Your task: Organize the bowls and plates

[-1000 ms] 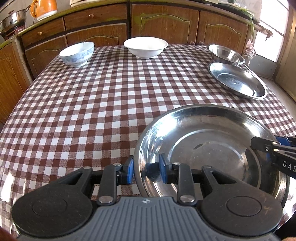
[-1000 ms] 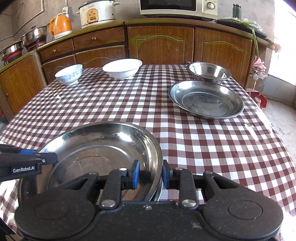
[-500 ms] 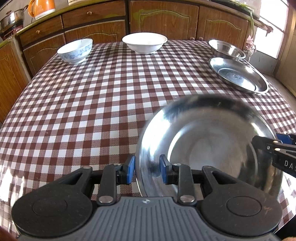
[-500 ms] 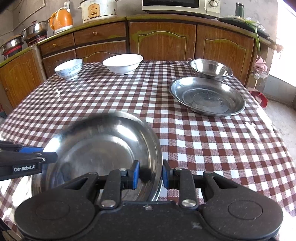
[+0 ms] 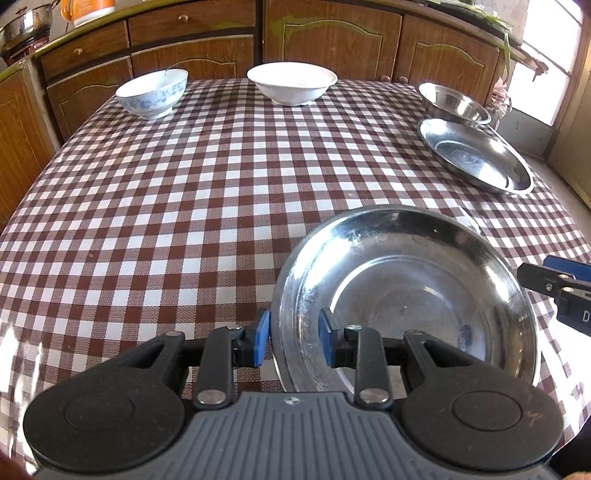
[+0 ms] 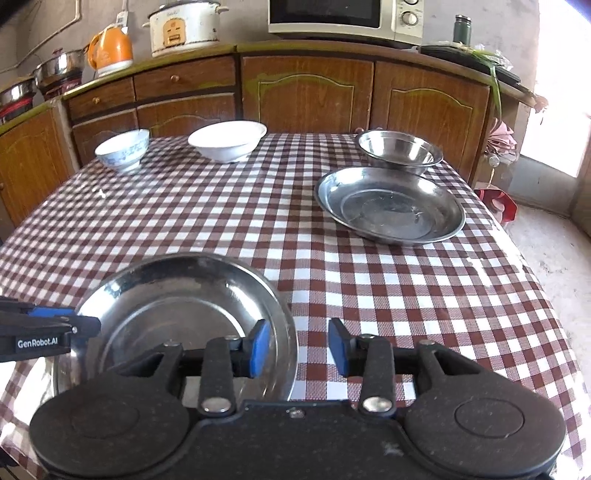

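A wide steel plate (image 5: 406,295) (image 6: 177,302) sits at the near edge of the checked table (image 5: 221,184). My left gripper (image 5: 294,341) is shut on its left rim, one blue pad outside and one inside. My right gripper (image 6: 298,347) is opening: the plate's right rim stands between its pads, and neither pad touches it. Each gripper shows in the other's view, the right gripper (image 5: 554,284) and the left gripper (image 6: 55,328). A second steel plate (image 6: 388,206) (image 5: 476,158) lies at the far right.
Behind the second plate stands a steel bowl (image 6: 399,149) (image 5: 454,101). A white bowl (image 6: 227,142) (image 5: 291,83) and a blue-patterned bowl (image 6: 122,149) (image 5: 151,92) sit at the table's far edge. Wooden cabinets (image 6: 306,96) run behind, with a kettle (image 6: 110,48) and a microwave (image 6: 343,16) on the counter.
The right gripper's pads, pressed on the plate's rim before, have parted from it. The plate shifted and blurred half a second ago and is sharp now. The left grip is unchanged.
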Demonstrator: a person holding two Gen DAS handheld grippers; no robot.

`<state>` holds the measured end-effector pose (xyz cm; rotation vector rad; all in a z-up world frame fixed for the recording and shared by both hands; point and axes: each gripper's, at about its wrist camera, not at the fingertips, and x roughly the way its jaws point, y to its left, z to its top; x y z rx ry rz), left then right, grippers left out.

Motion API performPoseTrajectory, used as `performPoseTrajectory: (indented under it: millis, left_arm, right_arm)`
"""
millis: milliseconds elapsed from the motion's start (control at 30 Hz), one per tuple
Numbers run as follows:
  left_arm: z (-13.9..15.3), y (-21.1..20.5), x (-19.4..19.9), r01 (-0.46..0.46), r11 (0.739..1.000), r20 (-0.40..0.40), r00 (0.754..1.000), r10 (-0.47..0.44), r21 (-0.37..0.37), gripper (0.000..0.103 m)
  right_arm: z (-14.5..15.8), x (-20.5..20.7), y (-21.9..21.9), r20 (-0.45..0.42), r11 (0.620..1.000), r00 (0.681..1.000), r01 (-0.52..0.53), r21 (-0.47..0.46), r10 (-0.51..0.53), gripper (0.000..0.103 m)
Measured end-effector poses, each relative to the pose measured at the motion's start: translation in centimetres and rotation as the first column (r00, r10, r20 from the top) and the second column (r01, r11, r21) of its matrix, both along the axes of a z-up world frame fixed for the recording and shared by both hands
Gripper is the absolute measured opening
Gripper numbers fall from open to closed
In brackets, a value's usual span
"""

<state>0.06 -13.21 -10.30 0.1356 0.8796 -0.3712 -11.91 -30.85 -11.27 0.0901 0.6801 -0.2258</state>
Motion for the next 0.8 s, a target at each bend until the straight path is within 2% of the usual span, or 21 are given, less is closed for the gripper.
performPoseTrajectory:
  millis: [167, 267, 333, 400, 500, 800]
  left_arm:
    - [0.4, 0.1, -0.2, -0.012, 1.000, 0.009, 1.000, 0.012, -0.007, 0.042]
    - [0.9, 0.2, -0.2, -0.030, 0.999, 0.019, 0.999, 0.030, -0.013, 0.056]
    - [1.4, 0.4, -0.3, -0.037, 0.999, 0.027, 0.999, 0.038, -0.024, 0.059]
    - [1.9, 0.4, -0.4, -0.041, 0.999, 0.033, 0.999, 0.042, -0.034, 0.069]
    - [2.7, 0.1, -0.7, -0.039, 0.998, 0.057, 0.998, 0.041, -0.045, 0.073]
    - [3.9, -1.5, -1.1, -0.011, 0.999, 0.080, 0.997, 0.015, -0.054, 0.075]
  right_arm:
    - [0.6, -0.2, 0.1, 0.022, 1.000, 1.000, -0.004, -0.007, 0.005, 0.057]
    - [1.0, -0.4, 0.1, 0.037, 1.000, 0.999, -0.005, -0.007, 0.006, 0.063]
    - [1.2, -0.5, 0.0, 0.044, 1.000, 0.999, -0.004, -0.004, 0.004, 0.067]
    - [1.4, -0.6, 0.0, 0.052, 1.000, 0.999, 0.000, -0.001, 0.000, 0.068]
    - [1.8, -0.7, -0.2, 0.062, 1.000, 0.998, 0.005, 0.000, -0.005, 0.069]
    - [2.9, -1.4, -0.5, 0.092, 1.000, 0.996, 0.021, 0.003, -0.021, 0.071]
